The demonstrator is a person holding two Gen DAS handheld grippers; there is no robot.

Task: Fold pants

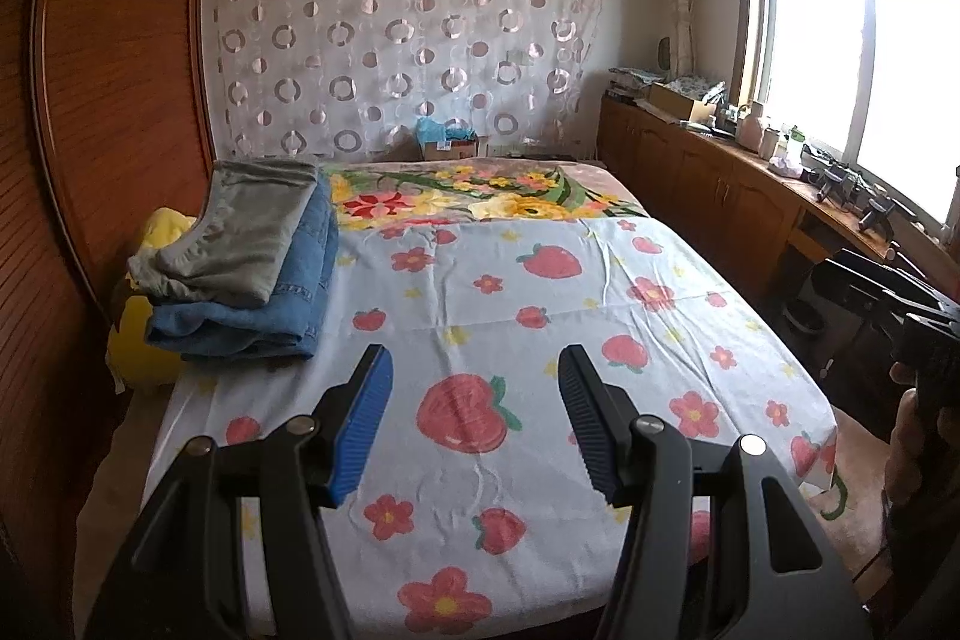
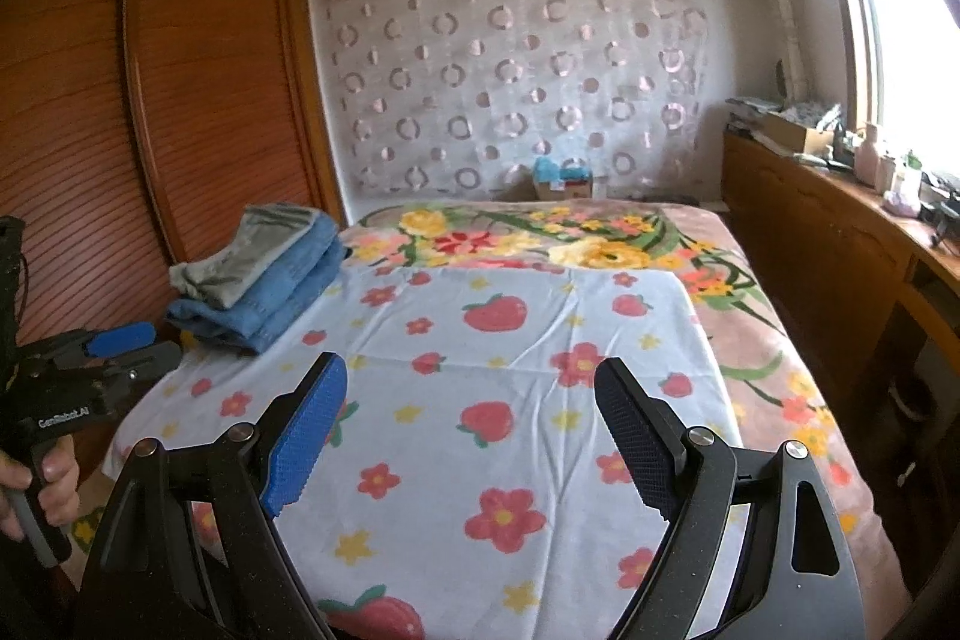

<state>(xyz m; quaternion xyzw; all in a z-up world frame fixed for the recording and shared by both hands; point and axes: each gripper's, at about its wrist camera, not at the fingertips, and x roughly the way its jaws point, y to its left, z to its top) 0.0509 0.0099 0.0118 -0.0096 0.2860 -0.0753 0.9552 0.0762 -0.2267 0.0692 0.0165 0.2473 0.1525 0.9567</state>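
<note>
Beside ribbed wood, creased grey pants (image 1: 240, 226) top folded denim (image 1: 288, 304).

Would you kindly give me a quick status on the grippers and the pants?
Left gripper open, empty. Right gripper open, empty. Grey pants folded atop blue jeans, stacked at the bed's left edge. Strawberry sheet bare in front; nothing blocking.

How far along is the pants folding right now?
Looks done: grey pants lie folded on folded blue jeans, stacked at the left side of the strawberry sheet. In hand: nothing; the left claw and right claw are both open and empty over the sheet. Left: no unfolded pants show in either view, so I can't tell whether more remain.
</note>
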